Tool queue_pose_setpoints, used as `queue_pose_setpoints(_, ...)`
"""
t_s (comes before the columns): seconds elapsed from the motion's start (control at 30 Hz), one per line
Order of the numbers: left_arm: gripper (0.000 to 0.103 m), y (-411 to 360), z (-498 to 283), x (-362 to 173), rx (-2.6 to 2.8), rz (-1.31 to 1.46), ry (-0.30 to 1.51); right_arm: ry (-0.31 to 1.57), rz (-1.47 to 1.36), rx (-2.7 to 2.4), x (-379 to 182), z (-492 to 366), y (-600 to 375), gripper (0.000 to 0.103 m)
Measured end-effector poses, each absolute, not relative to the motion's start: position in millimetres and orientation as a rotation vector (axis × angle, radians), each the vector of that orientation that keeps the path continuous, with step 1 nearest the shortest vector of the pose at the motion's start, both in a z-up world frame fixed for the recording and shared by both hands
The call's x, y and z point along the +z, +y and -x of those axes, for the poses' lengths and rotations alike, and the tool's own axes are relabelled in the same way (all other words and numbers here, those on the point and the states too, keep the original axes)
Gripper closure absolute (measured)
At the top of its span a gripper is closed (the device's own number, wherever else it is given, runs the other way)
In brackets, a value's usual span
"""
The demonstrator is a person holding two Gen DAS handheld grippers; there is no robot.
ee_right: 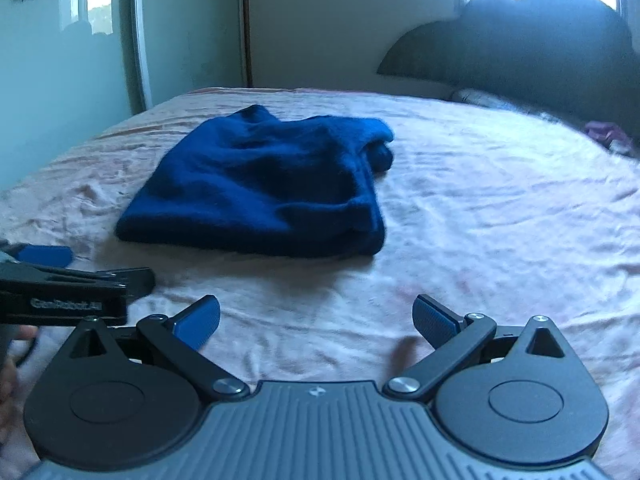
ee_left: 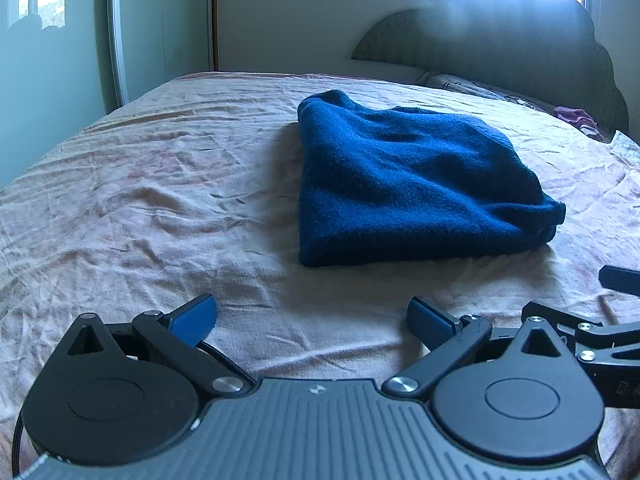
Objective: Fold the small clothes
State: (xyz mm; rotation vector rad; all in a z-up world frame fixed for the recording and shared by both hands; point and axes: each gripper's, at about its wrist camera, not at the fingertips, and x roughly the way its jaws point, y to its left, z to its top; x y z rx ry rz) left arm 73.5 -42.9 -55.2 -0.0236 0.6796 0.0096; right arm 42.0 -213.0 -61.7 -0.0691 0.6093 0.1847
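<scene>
Nearest the lens in the left wrist view: left gripper (ee_left: 312,320), fingers spread wide, blue pads (ee_left: 192,322) bare, nothing between them, hovering low over the wrinkled pink bedsheet (ee_left: 140,200). Likewise in the right wrist view: right gripper (ee_right: 316,322), fingers wide apart and empty, above the same sheet. Visible at the left edge of that view, the other gripper's black body and one blue pad, just beside.

Ahead of both, clear of the fingers: blue knitted garment (ee_left: 400,184), lying on the bed as a compact, roughly rectangular bundle, layers stacked at the near right corner. From the right wrist view, same garment (ee_right: 264,184) with a rolled or tucked lump at the far right corner, possibly a sleeve or collar; not certain which. Beyond: dark headboard (ee_left: 500,48) under a bright window, purple cloth (ee_left: 576,118) near the pillow end, well apart from the garment.

Step in hand, as judged: fold apparently complete or all but complete, both tools drawn off the cloth. Next move, if any: either a tidying of the loose far corner, calling for a shallow pinch of the top layer only, or a pause for the next piece. Risk in a deep grab: dragging the lower layers and undoing the stack.
</scene>
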Motion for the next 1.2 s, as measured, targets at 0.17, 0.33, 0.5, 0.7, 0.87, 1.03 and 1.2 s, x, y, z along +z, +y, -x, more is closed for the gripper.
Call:
queue_pose_setpoints(0.17, 0.000, -42.4, -73.2, -55.4, 0.009, 0.025, 0.680, 0.629, 0.076, 0.183, -65.7, -43.9, -213.5, 0.000)
queue_pose_setpoints(0.33, 0.000, -43.1, -72.4, -55.0, 0.010, 0.022, 0.681, 0.650, 0.059, 0.184, -68.6, -46.6, -214.3, 0.000)
queue_pose_setpoints(0.5, 0.000, -42.5, -72.9, -55.4, 0.010, 0.016, 0.684, 0.652, 0.058, 0.182, -69.5, -45.8, -214.1, 0.000)
queue_pose_setpoints(0.7, 0.000, -41.7, -73.9, -55.9, 0.007, 0.016, 0.684, 0.654, 0.050, 0.184, -69.9, -46.9, -214.9, 0.000)
queue_pose_setpoints(0.87, 0.000, -41.6, -73.7, -55.8, 0.007, 0.015, 0.684, 0.655, 0.036, 0.189, -70.1, -47.6, -216.8, 0.000)
queue_pose_setpoints(1.03, 0.000, -41.8, -73.5, -55.8, 0.007, 0.015, 0.684, 0.655, 0.030, 0.192, -70.0, -47.1, -217.6, 0.000)
queue_pose_setpoints(1.2, 0.000, -41.9, -73.3, -55.7, 0.008, 0.016, 0.684, 0.657, 0.035, 0.189, -70.4, -47.1, -216.6, 0.000)
